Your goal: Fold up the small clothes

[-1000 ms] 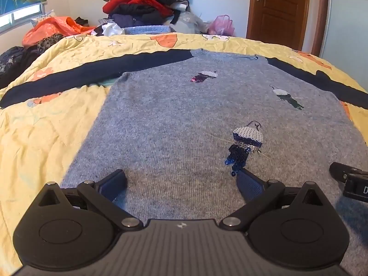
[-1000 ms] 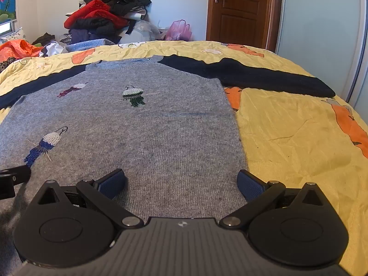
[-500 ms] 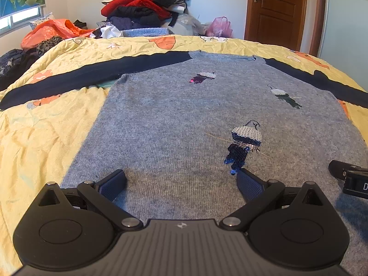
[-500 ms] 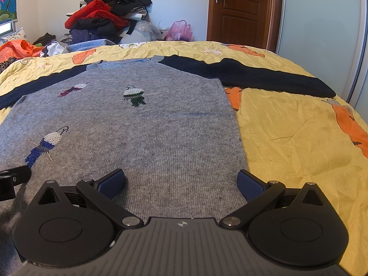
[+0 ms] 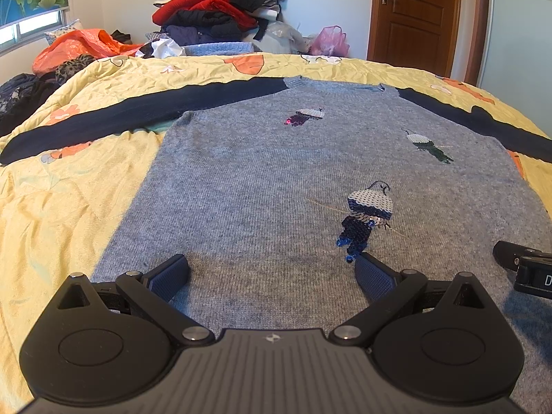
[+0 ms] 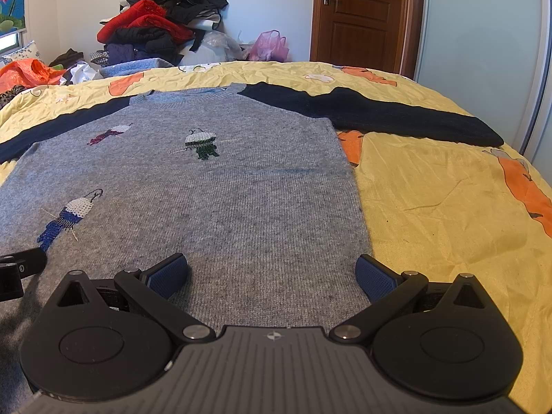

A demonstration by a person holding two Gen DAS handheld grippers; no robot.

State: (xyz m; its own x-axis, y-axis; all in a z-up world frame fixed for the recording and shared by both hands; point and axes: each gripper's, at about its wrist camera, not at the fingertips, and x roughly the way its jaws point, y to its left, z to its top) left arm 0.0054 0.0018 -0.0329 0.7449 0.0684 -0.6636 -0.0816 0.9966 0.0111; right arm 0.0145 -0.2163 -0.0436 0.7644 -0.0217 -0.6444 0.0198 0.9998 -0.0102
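A grey knit sweater [image 5: 269, 179] with dark navy sleeves and sequin bird patches lies flat, front up, on a yellow bedspread [image 5: 62, 207]. It also shows in the right wrist view [image 6: 220, 193]. My left gripper [image 5: 272, 272] is open and empty, low over the sweater's hem near its left side. My right gripper [image 6: 272, 272] is open and empty, low over the hem near the right side edge. Each gripper's tip shows at the edge of the other's view. The left sleeve [image 5: 138, 110] and right sleeve [image 6: 379, 114] are spread out sideways.
A pile of clothes [image 5: 214, 17] sits beyond the bed's far edge, with an orange bag [image 5: 79, 48] at the left and a pink bag [image 5: 331, 39] near a wooden door [image 5: 414, 17]. A pale wardrobe door [image 6: 483, 34] stands at the right.
Both grippers have stayed open over the hem. The left view has shifted slightly lower and closer; the sweater has not moved.
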